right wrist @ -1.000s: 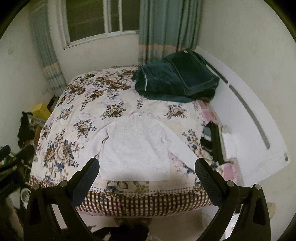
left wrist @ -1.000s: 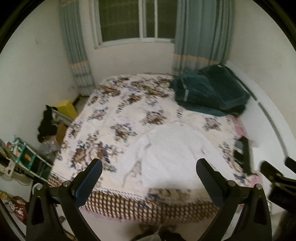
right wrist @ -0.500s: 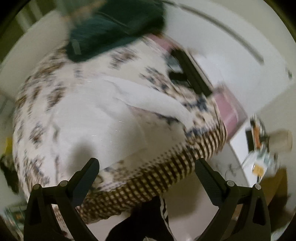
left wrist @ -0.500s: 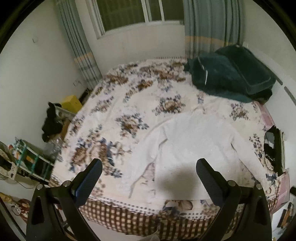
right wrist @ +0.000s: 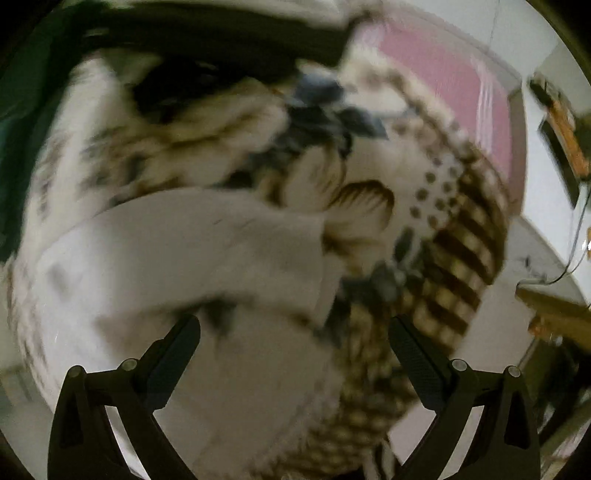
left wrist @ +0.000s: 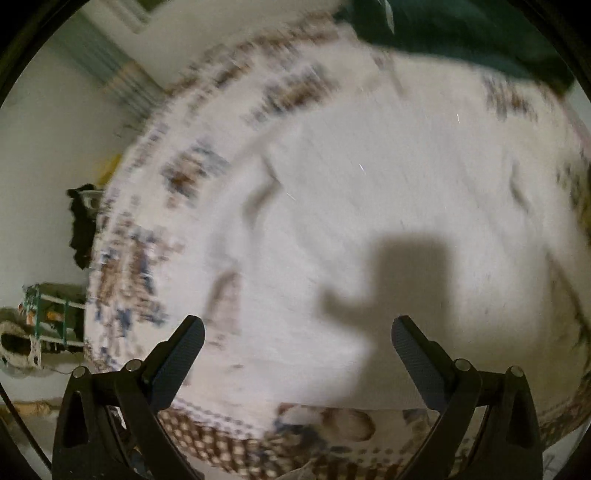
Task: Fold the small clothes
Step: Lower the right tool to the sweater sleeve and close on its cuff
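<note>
A small white long-sleeved top [left wrist: 369, 206] lies spread flat on the floral bedspread [left wrist: 177, 177], near the bed's front edge. My left gripper [left wrist: 297, 339] is open and empty, close above the top's lower left part. In the right wrist view the top's right sleeve [right wrist: 207, 240] lies across the bedspread [right wrist: 369, 177] with its cuff near the bed's front right corner. My right gripper [right wrist: 293, 339] is open and empty just above that sleeve and the hem. Both views are blurred by motion.
A dark green blanket [left wrist: 461, 33] lies at the back of the bed. The bedspread's checked border [right wrist: 454, 258] hangs over the front edge. A black object [right wrist: 192, 88] lies on the bed's right side. Clutter and a green rack [left wrist: 48, 314] stand on the floor at left.
Both grippers have dropped down close to the bed. The left one came in over the white top's left part, the right one swung to the right sleeve and bed corner. Both stayed open.
</note>
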Tool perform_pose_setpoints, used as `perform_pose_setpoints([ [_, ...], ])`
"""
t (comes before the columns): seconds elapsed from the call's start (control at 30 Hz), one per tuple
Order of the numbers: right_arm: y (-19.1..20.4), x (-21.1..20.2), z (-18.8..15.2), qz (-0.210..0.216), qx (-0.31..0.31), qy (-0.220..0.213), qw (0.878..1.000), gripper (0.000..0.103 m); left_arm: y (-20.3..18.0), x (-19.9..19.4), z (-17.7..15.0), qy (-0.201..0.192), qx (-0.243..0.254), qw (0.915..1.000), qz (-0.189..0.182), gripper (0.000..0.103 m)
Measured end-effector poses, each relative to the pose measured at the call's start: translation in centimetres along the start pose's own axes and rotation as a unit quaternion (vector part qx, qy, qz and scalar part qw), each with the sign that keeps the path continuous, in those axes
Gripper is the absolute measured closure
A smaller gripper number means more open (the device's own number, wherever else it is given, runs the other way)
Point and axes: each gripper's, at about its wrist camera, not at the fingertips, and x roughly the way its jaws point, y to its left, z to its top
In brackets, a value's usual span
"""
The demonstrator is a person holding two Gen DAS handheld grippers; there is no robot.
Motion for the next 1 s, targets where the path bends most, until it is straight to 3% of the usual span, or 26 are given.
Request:
perform_pose_setpoints([
  [0.13, -1.1, 6.5, 3.1, -0.023, 0.063, 0.044, 0.997, 0.001, -3.0, 5.5, 0.4, 0.027, 0.007, 0.9996, 0.005, 0.000],
  [0.17, -1.1, 7.8, 3.4, -0.021, 0.070, 0.055, 0.996, 0.002, -3.4, 6.6, 0.7, 0.031, 0.004, 0.9995, 0.007, 0.000],
  [0.2, -1.1, 8.4, 3.5, -0.012, 0.072, 0.055, 0.996, 0.010, -3.6, 7.4, 1.2, 0.031, 0.000, 0.9995, 0.009, 0.000],
  [0.27, -0.8, 8.3, 3.5, 0.000, 0.065, 0.027, 0.998, 0.035, -4.1, 9.1, 1.9, 0.032, -0.008, 0.9994, 0.013, 0.000],
  [0.3, -0.5, 7.9, 3.6, 0.008, 0.056, 0.013, 0.998, 0.074, -4.1, 9.4, 2.2, 0.030, -0.011, 0.9994, 0.014, 0.000],
  [0.33, -0.2, 7.4, 3.6, 0.011, 0.042, 0.004, 0.999, 0.095, -4.3, 9.7, 2.5, 0.027, -0.014, 0.9994, 0.015, 0.000],
  [0.47, 0.0, 2.8, 6.0, 0.005, -0.002, -0.088, 0.996, 0.096, -5.4, 10.5, 3.4, 0.009, -0.003, 0.9999, 0.010, 0.000],
  [0.57, -0.4, 1.7, 9.4, -0.012, -0.013, -0.128, 0.992, 0.095, -6.4, 10.9, 3.7, -0.008, 0.014, 0.9999, 0.000, 0.000],
  [0.7, 0.1, 3.8, 12.8, 0.019, -0.005, -0.069, 0.997, 0.078, -7.5, 12.5, 3.4, 0.008, 0.028, 0.9995, -0.008, 0.000],
  [0.77, -1.3, 4.0, 12.3, 0.051, 0.031, -0.070, 0.996, 0.063, -7.7, 13.6, 2.9, 0.019, 0.030, 0.9993, -0.012, 0.000],
  [0.8, -2.0, 3.9, 11.6, 0.066, 0.051, -0.071, 0.994, 0.050, -7.8, 14.1, 2.7, 0.025, 0.033, 0.9990, -0.015, 0.000],
  [0.87, -4.2, 4.2, 9.5, 0.112, 0.104, -0.069, 0.986, 0.046, -8.0, 15.0, 2.2, 0.034, 0.035, 0.9984, -0.026, 0.000],
  [1.0, -7.0, 8.4, 7.7, 0.230, 0.192, -0.039, 0.953, 0.043, -7.6, 16.4, 1.8, 0.037, 0.015, 0.9977, -0.054, 0.000],
])
